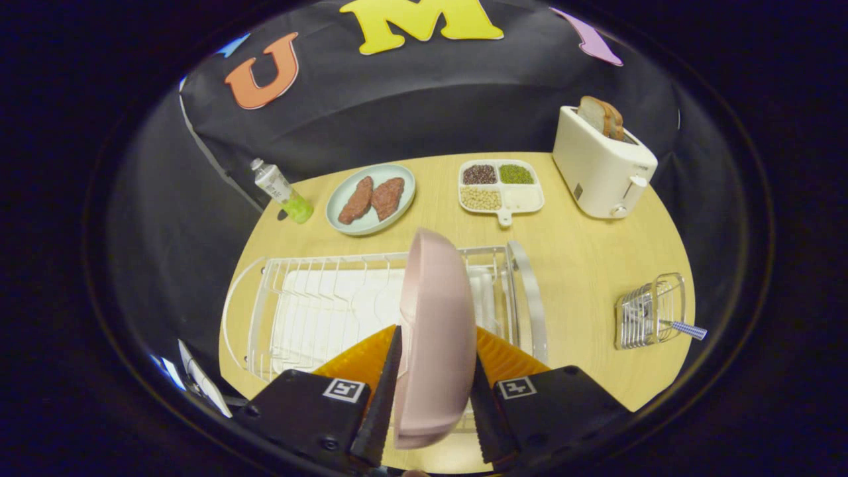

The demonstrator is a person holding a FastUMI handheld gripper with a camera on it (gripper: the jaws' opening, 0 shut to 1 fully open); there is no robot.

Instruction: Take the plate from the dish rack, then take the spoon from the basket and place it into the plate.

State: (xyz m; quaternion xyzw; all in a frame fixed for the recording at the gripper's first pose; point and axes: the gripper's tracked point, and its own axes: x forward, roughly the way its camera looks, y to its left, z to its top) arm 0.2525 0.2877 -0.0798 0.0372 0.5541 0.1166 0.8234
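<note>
Gripper view. The claw (429,391), at the lower centre of the frame, pinches a pink plate (434,331) on edge, one finger pressed to each face; the plate stands roughly upright, its rim running away from the camera. Directly behind it lies the white wire dish rack (318,311), which spans the lower-left and centre of the desk (583,252). Whether the plate's lower edge has cleared the rack wires cannot be told, as the fingers hide it. The small wire basket (649,311) sits at the right of the frame, well apart from the rack, with the spoon (682,327) lying in it, handle pointing right and projecting past the basket's rim. The bare desk between rack and basket, right of the claw, looks the likeliest place to lay the plate flat; the spoon lies further right again. Upper frame: a bottle (281,191), a plate of meat (371,199), a divided tray of grains (501,187), a toaster (601,165) holding bread.
</note>
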